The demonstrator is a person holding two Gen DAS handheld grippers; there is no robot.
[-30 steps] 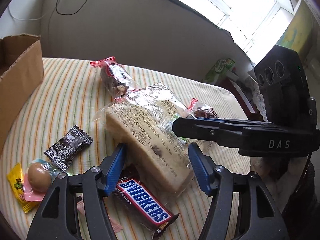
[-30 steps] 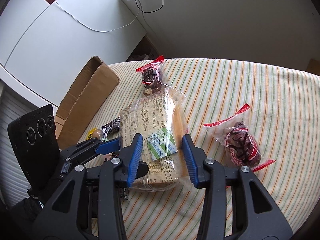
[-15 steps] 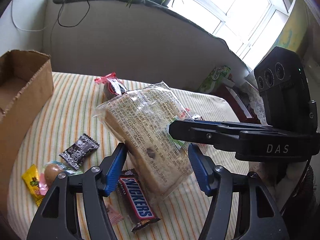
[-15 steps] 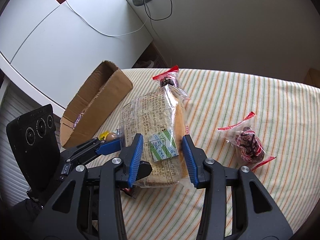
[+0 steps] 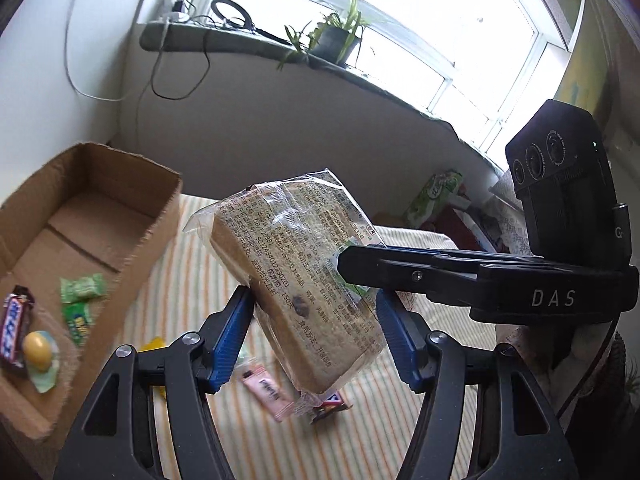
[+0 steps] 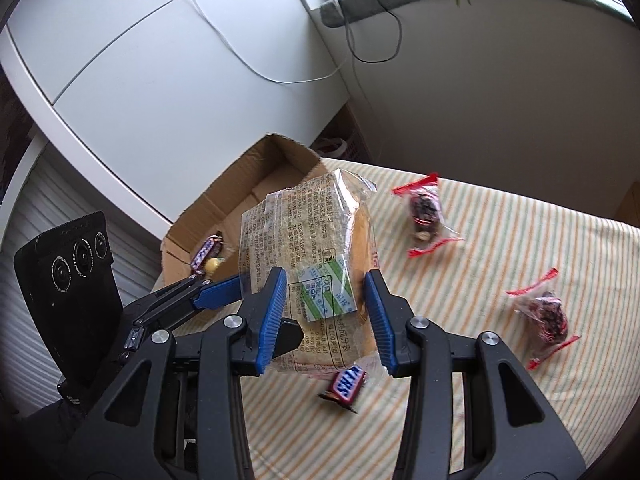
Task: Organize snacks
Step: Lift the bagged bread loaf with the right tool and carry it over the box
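Left gripper (image 5: pixel 314 334): jaws roughly half spread, clamped across the broad faces of the bread pack (image 5: pixel 298 276).
Right gripper (image 6: pixel 325 314): jaws narrower, pinching the same pack (image 6: pixel 316 264) across its thin sides; both tools carry it together.
Bread pack: clear printed wrapper, brown loaf slab, green-and-white sticker; held tilted in the air above the desk (image 6: pixel 500 380), just beside the cardboard box (image 5: pixel 120 216).
Left view only: inside the box, a Snickers bar (image 5: pixel 14 330), a yellow egg-shaped sweet (image 5: pixel 37 349) and green candies (image 5: pixel 82 300); a pink sachet (image 5: pixel 266 390) on the striped cloth under the pack.
Right view only: another Snickers (image 6: pixel 345 385) lying below the pack, two red-sealed snack bags (image 6: pixel 424 212) and (image 6: pixel 546 316) farther out on the desk.
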